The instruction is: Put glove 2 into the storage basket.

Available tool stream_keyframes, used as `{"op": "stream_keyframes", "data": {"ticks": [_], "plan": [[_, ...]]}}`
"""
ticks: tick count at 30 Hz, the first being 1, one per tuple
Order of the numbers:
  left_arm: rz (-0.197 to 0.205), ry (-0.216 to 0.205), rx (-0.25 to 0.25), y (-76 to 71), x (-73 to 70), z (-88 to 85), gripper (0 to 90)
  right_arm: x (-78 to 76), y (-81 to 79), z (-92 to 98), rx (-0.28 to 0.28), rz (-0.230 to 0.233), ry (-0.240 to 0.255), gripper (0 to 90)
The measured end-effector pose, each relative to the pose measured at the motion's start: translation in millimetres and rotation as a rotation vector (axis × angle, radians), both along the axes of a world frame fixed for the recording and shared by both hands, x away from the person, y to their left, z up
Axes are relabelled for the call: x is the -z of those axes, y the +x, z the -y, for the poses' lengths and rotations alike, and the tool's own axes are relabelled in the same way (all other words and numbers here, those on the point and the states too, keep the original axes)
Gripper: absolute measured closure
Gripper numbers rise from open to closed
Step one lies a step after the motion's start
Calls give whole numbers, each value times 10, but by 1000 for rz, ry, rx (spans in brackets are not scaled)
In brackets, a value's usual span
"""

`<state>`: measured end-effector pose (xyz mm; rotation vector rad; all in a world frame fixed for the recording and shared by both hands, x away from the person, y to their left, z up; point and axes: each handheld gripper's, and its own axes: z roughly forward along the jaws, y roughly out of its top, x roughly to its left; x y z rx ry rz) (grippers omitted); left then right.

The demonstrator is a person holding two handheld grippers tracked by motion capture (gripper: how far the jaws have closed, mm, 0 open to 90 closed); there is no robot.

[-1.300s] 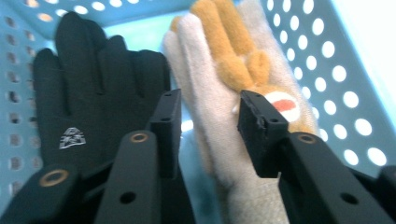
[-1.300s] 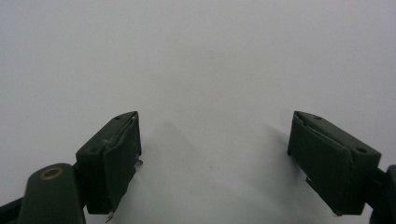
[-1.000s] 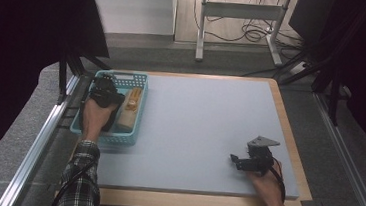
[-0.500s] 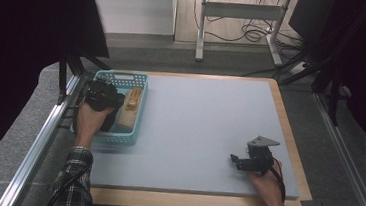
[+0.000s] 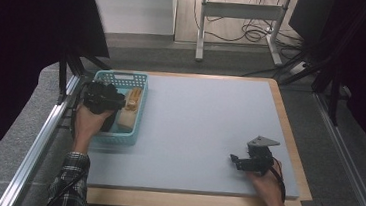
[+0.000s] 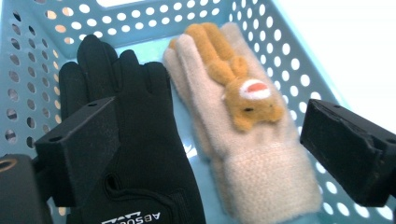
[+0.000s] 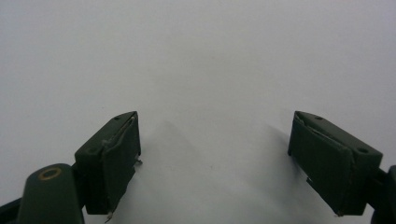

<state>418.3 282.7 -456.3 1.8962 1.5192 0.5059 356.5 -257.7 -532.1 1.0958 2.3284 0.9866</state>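
My left hand-held gripper is hovering over the basket, jaws having just been opening, now wide and gripping nothing. Both gloves are lying flat inside the basket: black glove on one side, beige glove touching it on the other. Reads as the drop-off being done. My right hand-held gripper is resting well apart from the basket on the bare surface, jaws spread, empty. I'm seeing nothing more to load outside the basket.

Black glove's cuff is cut off below.
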Motion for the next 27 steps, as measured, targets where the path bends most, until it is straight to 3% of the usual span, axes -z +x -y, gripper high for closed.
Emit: {"op": "stream_keyframes", "data": {"ticks": [15,27], "plan": [[48,22,36,-189,-104,91,13,1,-2,-3,0,1,-3,163],[80,0,77,-346,-199,175,15,1,-5,-5,-1,4,-5,162]]}}
